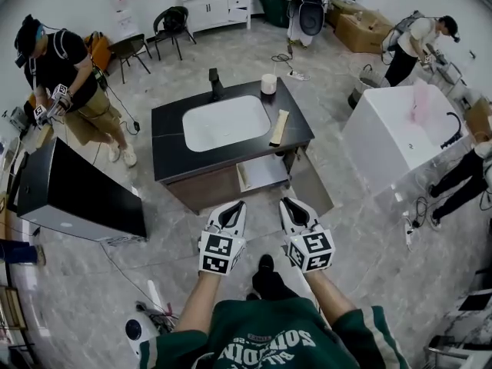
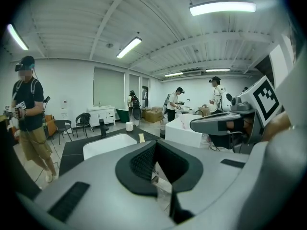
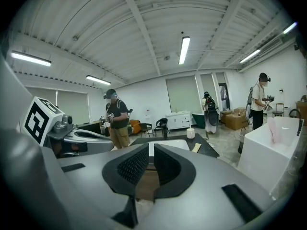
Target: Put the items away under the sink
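A black-topped sink cabinet with a white basin stands in front of me. On its counter are a black faucet, a white cup and a flat beige strip. Its right door hangs open, showing a pale compartment under the sink. My left gripper and right gripper hover side by side just short of the cabinet's front. Both are shut with nothing between the jaws. The left gripper view shows the left gripper and the cup. The right gripper keeps a thin slit.
A black cabinet stands at the left, with a person in a black shirt behind it. A white bathtub sits at the right, with another person beyond. Chairs, a white vanity and cardboard boxes line the back.
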The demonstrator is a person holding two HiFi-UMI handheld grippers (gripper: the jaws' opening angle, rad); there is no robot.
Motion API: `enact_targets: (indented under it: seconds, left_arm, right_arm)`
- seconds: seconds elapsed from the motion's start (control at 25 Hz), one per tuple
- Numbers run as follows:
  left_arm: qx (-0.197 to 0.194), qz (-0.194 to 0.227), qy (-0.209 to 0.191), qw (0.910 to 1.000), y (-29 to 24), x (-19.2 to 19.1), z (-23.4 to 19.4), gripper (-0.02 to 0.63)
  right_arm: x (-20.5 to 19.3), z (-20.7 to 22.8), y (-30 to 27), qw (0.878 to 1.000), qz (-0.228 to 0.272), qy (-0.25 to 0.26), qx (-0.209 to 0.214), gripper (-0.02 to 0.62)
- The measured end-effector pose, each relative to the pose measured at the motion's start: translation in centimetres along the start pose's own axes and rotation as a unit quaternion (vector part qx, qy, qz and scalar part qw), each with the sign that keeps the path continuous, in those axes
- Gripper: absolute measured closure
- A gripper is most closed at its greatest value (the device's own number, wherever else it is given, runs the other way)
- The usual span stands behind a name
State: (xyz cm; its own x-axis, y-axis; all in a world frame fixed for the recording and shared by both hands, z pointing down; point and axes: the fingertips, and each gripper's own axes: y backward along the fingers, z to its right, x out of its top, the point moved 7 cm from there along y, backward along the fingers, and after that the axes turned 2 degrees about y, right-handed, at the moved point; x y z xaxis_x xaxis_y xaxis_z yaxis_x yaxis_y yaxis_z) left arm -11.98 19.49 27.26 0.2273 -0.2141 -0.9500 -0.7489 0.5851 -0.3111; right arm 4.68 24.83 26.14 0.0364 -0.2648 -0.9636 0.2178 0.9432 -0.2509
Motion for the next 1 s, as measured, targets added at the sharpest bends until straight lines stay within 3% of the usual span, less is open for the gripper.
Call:
enact_targets:
  seconds: [0.36, 0.72, 0.88, 1.0]
  left_arm:
    - [0.006, -0.004, 0.003, 1.0, -9.3, 3.3, -4.0, 0.595]
    - [0.015, -0.017, 0.014, 0.9996, -15.2, 4.5, -7.0, 0.595]
    - [0.009, -0.021, 0.016, 0.9996, -18.3, 4.4, -8.9, 0.595]
    - [-0.004, -0.032, 0.018, 0.9993, -20.7, 4.2, -10.7, 0.595]
  right_arm:
    - [2.4, 7.1, -8.6, 1.0, -0.011, 0.017, 0.013, 0.549]
    - [2.9, 12.6, -14.6, 0.999, -0.034, 0.014, 0.006, 0.549]
    - [1.4, 14.5, -18.0, 0.998, -0.058, 0.014, -0.01, 0.482]
    - [0.8, 15.5, -20.8, 0.997, -0.073, 0.016, -0.021, 0.479]
